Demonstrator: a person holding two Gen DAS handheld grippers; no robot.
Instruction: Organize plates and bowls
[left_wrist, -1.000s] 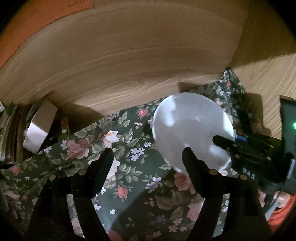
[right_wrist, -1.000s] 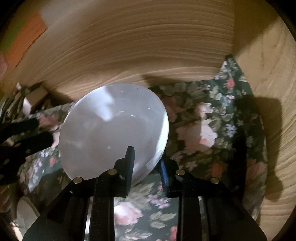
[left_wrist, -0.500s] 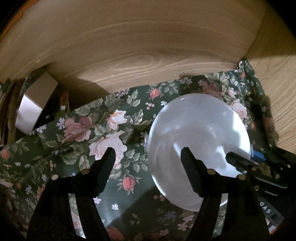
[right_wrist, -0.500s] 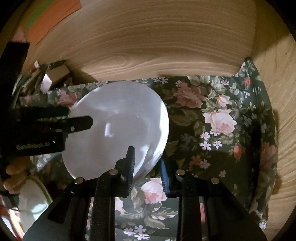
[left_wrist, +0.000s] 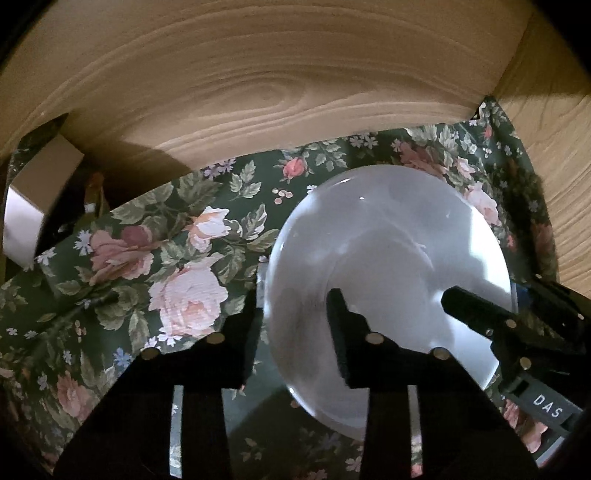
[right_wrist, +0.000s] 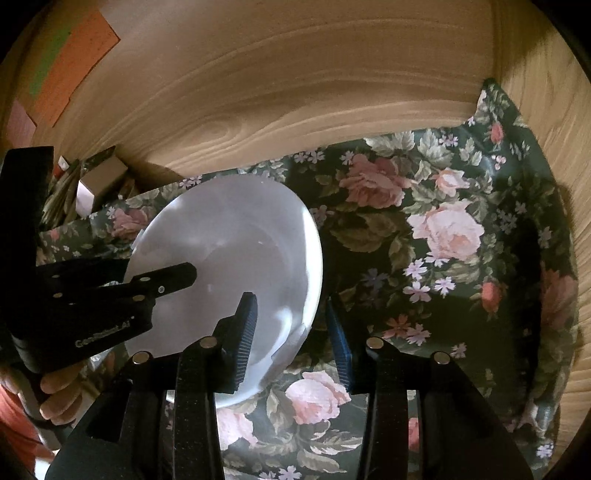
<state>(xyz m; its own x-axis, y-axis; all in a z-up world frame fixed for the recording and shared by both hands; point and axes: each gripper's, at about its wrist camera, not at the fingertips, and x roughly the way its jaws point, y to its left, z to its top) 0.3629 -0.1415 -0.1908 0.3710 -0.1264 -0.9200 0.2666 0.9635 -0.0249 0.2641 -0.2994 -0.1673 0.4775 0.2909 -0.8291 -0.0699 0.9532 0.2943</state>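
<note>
A white plate (left_wrist: 388, 266) lies on the floral cloth (left_wrist: 155, 258) inside a wooden cabinet corner; it also shows in the right wrist view (right_wrist: 236, 254). My left gripper (left_wrist: 295, 325) straddles the plate's left rim, one finger over the plate and one off it, jaws partly closed. My right gripper (right_wrist: 291, 325) straddles the plate's right rim with a visible gap between its jaws, so it looks open. The right gripper shows at the right in the left wrist view (left_wrist: 480, 314). The left gripper shows at the left in the right wrist view (right_wrist: 147, 280).
Wooden cabinet walls (left_wrist: 258, 92) rise behind and to the right (right_wrist: 546, 74). A small cardboard box (left_wrist: 40, 199) and clutter sit at the far left. Another white dish edge (right_wrist: 173, 398) peeks out low in the right wrist view.
The plate came down from a tilted hold onto the cloth. My right gripper's jaws widened on its rim. My left gripper moved in over the plate's left rim and narrowed.
</note>
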